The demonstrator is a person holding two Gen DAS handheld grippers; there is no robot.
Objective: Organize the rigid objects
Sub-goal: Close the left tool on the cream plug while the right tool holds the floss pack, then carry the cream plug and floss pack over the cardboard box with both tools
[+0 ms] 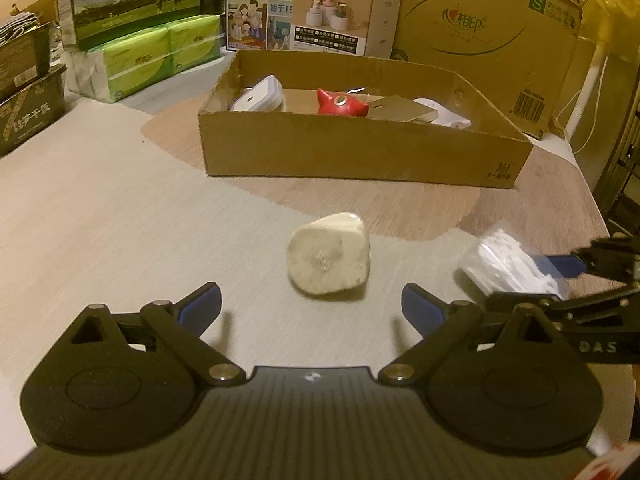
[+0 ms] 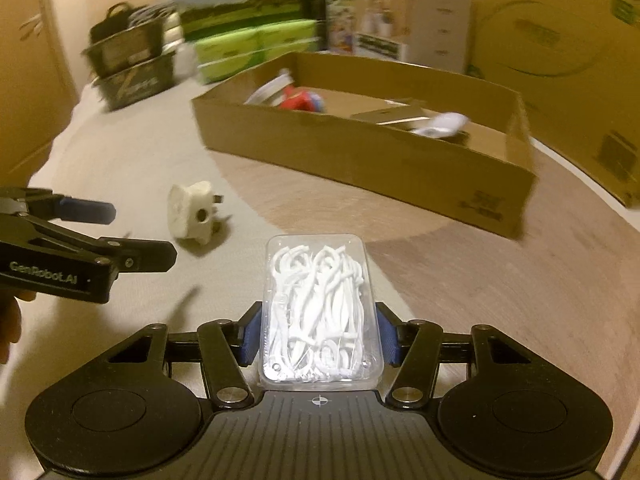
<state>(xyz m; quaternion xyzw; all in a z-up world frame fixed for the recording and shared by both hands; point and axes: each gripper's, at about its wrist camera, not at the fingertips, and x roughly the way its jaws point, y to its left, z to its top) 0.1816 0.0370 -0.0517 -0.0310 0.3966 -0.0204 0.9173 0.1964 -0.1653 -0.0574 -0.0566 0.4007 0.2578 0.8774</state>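
Note:
A cream-white plug adapter [image 1: 328, 256] lies on the tabletop just ahead of my left gripper [image 1: 312, 304], which stands open with nothing between its blue pads. The right wrist view shows the same adapter [image 2: 196, 216] to the right of the left gripper [image 2: 120, 236]. My right gripper [image 2: 320, 334] is shut on a clear plastic box of white floss picks [image 2: 320, 300], its pads pressing on both long sides. In the left wrist view that box [image 1: 508, 264] sits at the right, in the right gripper [image 1: 536, 280].
An open, low cardboard tray [image 1: 360, 152] stands behind and holds a white container [image 1: 260, 96], a red object [image 1: 340, 104], a card piece and a white item. Behind it stand large cartons [image 1: 480, 32], green tissue packs [image 1: 160, 56] and dark boxes [image 1: 28, 92] at the left.

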